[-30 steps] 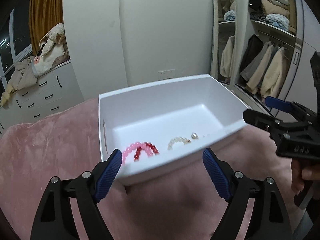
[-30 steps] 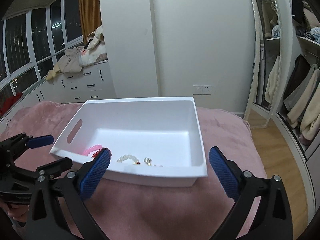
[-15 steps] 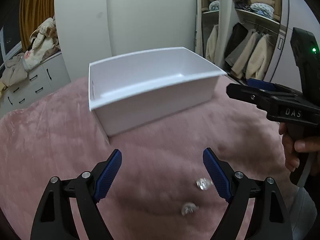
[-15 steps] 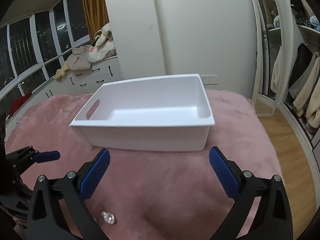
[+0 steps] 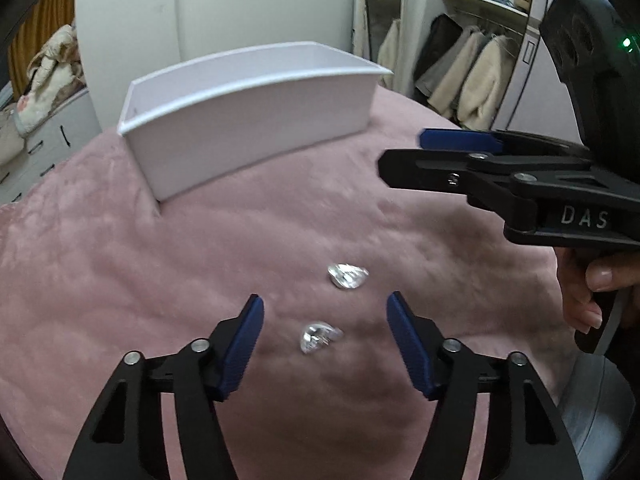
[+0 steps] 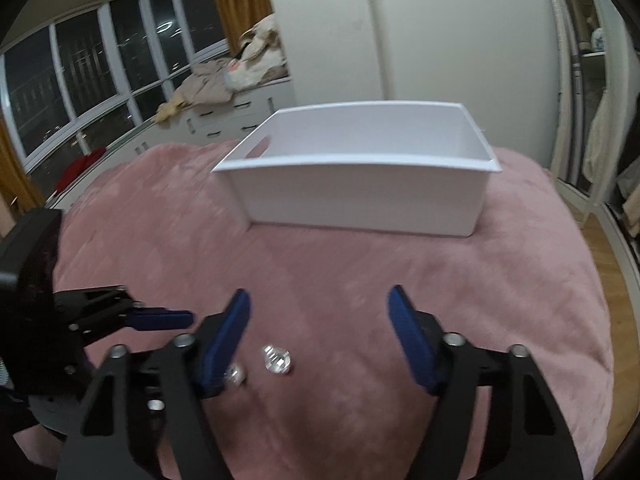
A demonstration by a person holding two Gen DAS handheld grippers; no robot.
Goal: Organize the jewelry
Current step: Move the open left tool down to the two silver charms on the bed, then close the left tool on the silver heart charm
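Note:
Two clear crystal earrings lie on the pink blanket: one farther off, one nearer, between the pads of my left gripper, which is open just above it. In the right wrist view one earring lies left of centre and the other sits by the left pad. My right gripper is open and empty; it also shows in the left wrist view. The white bin stands farther back; its inside is hidden.
The pink blanket covers the bed. White drawers with piled clothes stand at the back left by dark windows. A mirror and an open wardrobe with hanging coats are on the right, beside wooden floor.
Both grippers have pulled back from over the bin and dropped low toward the blanket. The two earrings have come into view, now between and just ahead of the left pads.

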